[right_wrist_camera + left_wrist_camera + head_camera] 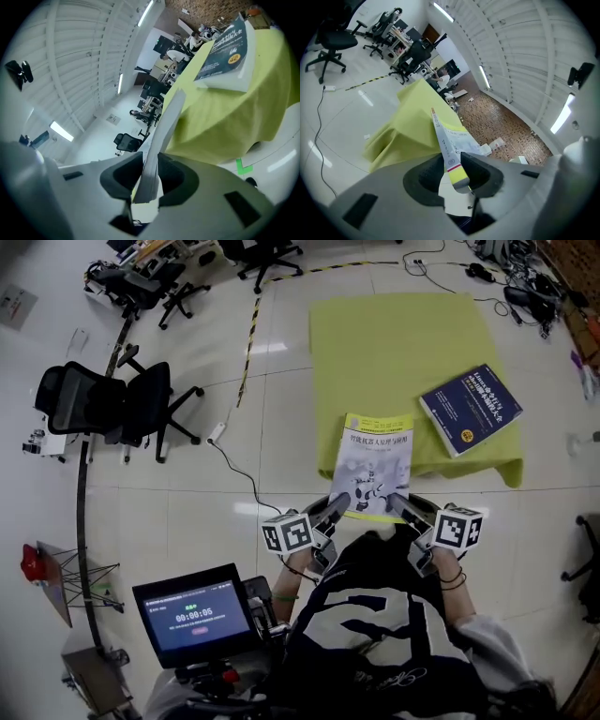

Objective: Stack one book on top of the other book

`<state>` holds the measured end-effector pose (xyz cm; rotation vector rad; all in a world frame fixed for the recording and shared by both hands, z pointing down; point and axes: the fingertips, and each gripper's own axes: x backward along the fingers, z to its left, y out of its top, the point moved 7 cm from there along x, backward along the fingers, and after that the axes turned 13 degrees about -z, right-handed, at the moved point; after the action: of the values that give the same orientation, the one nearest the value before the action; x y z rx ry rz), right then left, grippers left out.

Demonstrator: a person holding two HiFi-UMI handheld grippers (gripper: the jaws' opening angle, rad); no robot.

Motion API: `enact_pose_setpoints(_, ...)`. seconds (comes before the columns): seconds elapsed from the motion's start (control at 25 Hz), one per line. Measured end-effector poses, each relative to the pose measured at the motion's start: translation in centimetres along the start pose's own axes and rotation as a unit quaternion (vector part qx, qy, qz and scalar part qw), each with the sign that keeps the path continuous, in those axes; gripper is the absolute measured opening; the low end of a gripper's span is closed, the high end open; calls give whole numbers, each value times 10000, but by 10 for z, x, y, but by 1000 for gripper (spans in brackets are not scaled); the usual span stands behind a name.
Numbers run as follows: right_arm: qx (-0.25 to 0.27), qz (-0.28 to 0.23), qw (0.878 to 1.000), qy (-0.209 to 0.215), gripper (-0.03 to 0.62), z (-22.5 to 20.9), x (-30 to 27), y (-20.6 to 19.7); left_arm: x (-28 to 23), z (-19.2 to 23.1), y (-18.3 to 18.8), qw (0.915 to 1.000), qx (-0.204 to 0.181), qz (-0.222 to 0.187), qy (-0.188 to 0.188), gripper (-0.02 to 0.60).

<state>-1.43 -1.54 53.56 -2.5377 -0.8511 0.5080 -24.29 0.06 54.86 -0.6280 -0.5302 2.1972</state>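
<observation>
A white book with a yellow band (373,465) hangs over the near edge of the yellow-green cloth (394,343). My left gripper (339,505) is shut on its near left corner and my right gripper (397,504) on its near right corner. In the left gripper view the book's spine (445,140) runs up out of the left gripper (457,176). In the right gripper view its page edge (161,136) is clamped in the right gripper (147,180). A dark blue book (470,409) lies flat on the cloth to the right, also in the right gripper view (225,51).
Black office chairs (122,404) stand on the white floor at the left. A screen on a stand (195,615) is at the lower left. A cable (234,465) and a striped floor tape (251,334) run left of the cloth. Cables and clutter lie at the top right.
</observation>
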Motion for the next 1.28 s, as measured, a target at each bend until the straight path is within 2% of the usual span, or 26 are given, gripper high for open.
enact_pose_setpoints(0.12, 152, -149, 9998, 68, 94, 13, 22, 12, -2, -33, 2, 9992, -376, 5, -127, 112)
enact_pose_setpoints(0.36, 426, -859, 9954, -21, 95, 26, 62, 57, -39, -88, 18, 9937, -872, 68, -699, 112)
enact_pose_setpoints(0.52, 583, -1148, 9914, -224, 96, -4, 93, 113, -109, -125, 12, 9885, -1135, 236, -969, 112)
enact_pose_setpoints(0.68, 559, -1195, 9898, -537, 98, -48, 118, 163, -183, -149, -7, 9853, -1257, 522, -1031, 112)
enact_pose_setpoints(0.8, 480, -1146, 9897, -717, 100, -87, 133, 198, -237, -164, -22, 9832, -1376, 717, -965, 111)
enact_pose_setpoints(0.96, 339, -989, 9908, -856, 100, -131, 135, 231, -288, -168, -36, 9836, -1428, 862, -689, 112)
enact_pose_setpoints(1.28, 398, -292, 9928, -1091, 100, -177, 114, 239, -317, -146, -48, 9805, -1694, 973, 232, 115)
